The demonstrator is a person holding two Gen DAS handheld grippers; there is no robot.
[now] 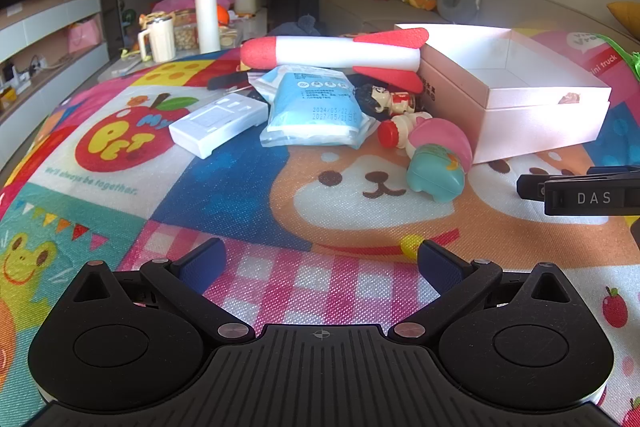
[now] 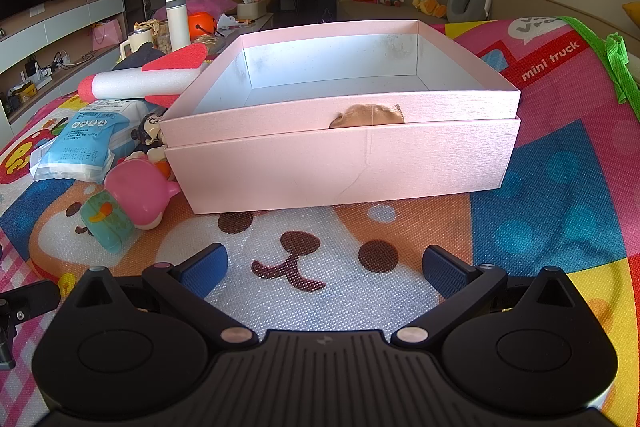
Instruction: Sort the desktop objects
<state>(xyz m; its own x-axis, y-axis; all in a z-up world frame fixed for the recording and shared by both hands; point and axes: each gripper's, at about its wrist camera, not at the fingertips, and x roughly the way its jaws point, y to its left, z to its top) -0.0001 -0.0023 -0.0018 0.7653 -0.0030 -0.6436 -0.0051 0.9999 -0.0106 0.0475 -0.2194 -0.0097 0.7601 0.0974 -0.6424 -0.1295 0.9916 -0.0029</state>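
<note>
Sorting job, opening stage, by the look of it: nothing is in the pink box (image 2: 340,163) yet, whose inside shows bare in the right wrist view, and every loose item lies in one cluster on the play mat (image 1: 224,187) just to the box's left. Left gripper (image 1: 320,267): jaws spread wide, nothing between them, hovering over the checked patch of the mat, tilted down toward the cluster. Right gripper (image 2: 324,269): jaws likewise spread and empty, facing the front wall of the box, near but apart from it. Items in the cluster: foam rocket (image 1: 336,53), white with red nose and fins, lying across the back with its tail against the box; blue wipes pack (image 1: 316,111), flat, in front of the rocket; white plastic case (image 1: 218,125), just left of the pack; small dark-haired figurine (image 1: 380,99) and red-capped bottle (image 1: 394,131), between the pack and the box; pink and teal toy (image 1: 438,159), nearest the left gripper and close beside the box's near corner. Judgement: the step in hand is choosing and approaching a first item. The pink and teal toy seems the readiest pick, standing free at the front; the next move calls for lowering the open left jaws astride it, clear of the bottle behind, before closing.
</note>
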